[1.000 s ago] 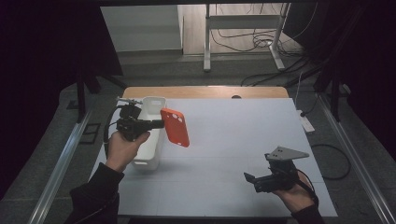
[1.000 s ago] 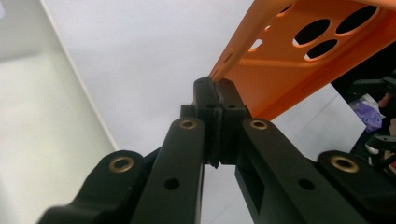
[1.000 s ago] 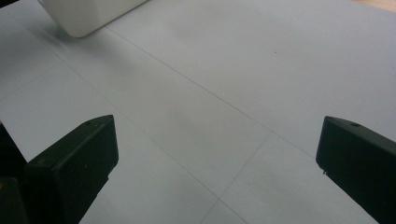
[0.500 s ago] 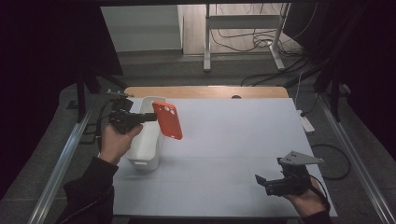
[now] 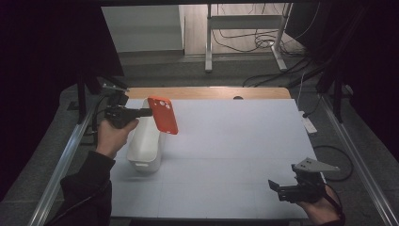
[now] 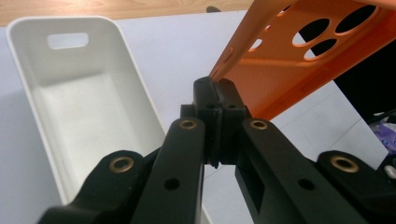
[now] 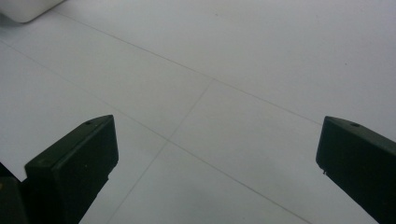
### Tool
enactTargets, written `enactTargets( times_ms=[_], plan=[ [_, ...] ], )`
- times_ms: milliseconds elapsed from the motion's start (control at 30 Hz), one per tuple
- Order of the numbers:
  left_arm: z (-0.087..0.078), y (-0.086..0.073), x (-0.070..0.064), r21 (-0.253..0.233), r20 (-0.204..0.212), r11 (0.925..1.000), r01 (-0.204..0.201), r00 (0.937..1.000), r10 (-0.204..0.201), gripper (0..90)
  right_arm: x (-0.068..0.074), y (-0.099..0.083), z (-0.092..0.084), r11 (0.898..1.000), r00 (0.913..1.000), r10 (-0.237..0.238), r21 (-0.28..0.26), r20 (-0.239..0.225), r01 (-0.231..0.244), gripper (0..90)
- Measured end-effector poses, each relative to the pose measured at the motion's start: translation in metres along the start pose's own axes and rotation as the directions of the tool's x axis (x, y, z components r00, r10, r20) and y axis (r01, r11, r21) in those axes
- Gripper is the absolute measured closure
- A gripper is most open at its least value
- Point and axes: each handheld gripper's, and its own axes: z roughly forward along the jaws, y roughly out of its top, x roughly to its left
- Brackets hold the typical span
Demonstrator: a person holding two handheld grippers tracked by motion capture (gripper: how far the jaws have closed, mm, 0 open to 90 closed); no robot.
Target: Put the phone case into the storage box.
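Observation:
An orange phone case [image 5: 163,115] with round camera holes hangs in the air above the table's left side, pinched at its edge by my left gripper [image 5: 147,112]. In the left gripper view the jaws of the left gripper [image 6: 217,88] press together on the orange phone case [image 6: 299,60], just right of the white bin [image 6: 79,107]. The white bin [image 5: 145,141] stands on the table under and behind the case, and nothing lies in it. My right gripper [image 5: 278,188] is low at the table's front right, open, with bare table between its fingers [image 7: 79,158].
The table top [image 5: 235,141] is a white sheet with a wooden strip along its far edge. Metal rails run down both sides. Cables and a metal stand lie on the floor beyond the table.
My left gripper has carried the orange case away toward the far left, over the bin. The right gripper has drawn back toward the front right corner.

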Motion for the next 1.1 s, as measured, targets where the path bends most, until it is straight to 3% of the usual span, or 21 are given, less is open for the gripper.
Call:
enactTargets(
  times_ms=[433, 1100],
  plan=[
    [-0.008, 0.013, 0.018, -0.020, -0.045, 0.9992, 0.033, 0.9984, -0.034, 89.4, -0.006, -0.013, -0.014, 0.998, 0.9976, 0.059, -0.006, 0.035, -0.059, 0.0],
    [-0.008, 0.032, 0.043, -0.039, -0.127, 0.9956, 0.085, 0.9879, -0.090, 89.4, -0.007, -0.017, -0.018, 0.997, 0.9962, 0.074, -0.029, 0.045, -0.073, 0.0]
  ],
)
